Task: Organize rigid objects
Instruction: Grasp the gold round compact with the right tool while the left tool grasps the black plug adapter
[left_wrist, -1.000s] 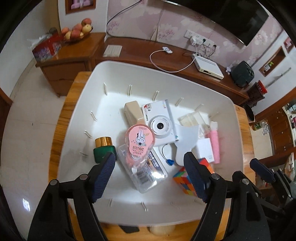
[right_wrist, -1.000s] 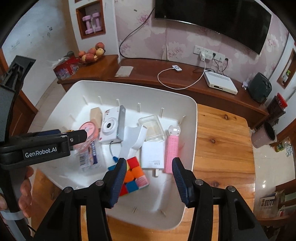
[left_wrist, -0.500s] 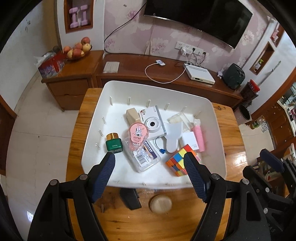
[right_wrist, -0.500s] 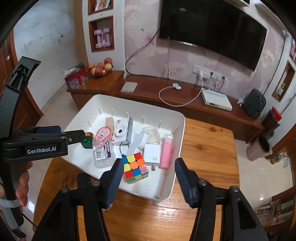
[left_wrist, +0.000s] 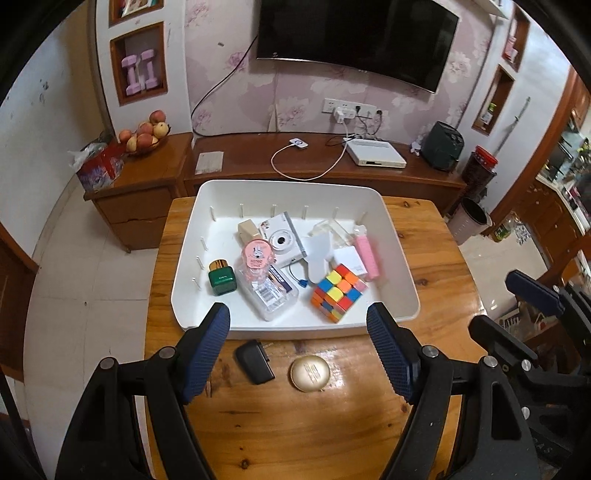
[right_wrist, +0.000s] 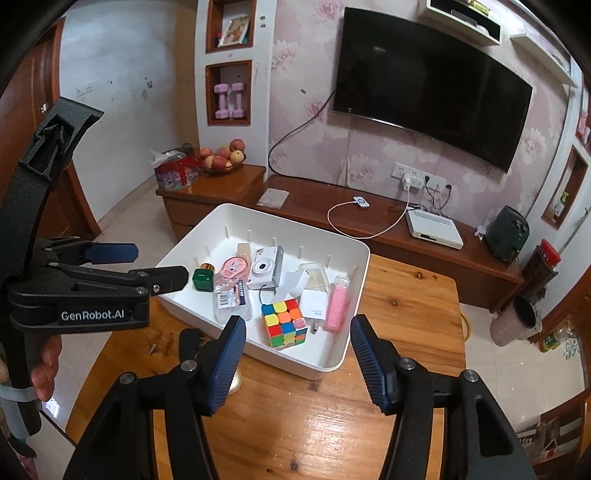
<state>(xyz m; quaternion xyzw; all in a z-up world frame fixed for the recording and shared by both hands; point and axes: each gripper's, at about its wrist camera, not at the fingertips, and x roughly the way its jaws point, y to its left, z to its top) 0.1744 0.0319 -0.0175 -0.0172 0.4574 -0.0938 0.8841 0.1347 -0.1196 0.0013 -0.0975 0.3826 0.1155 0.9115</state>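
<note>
Wooden table (left_wrist: 424, 236): white bin (left_wrist: 402, 273) beyond your spread, empty left gripper (left_wrist: 298, 326); black adapter (left_wrist: 255, 362) just before bin, half hidden in right view behind spread right gripper (right_wrist: 297, 338).

A home living room: a wall-mounted television (right_wrist: 432, 88) above a long wooden media cabinet (left_wrist: 325, 166), floral wallpaper (right_wrist: 373, 147), a fruit bowl (left_wrist: 146, 134) (peaches, apparently), and pink dumbbells (right_wrist: 229, 100) in a wall niche.
</note>
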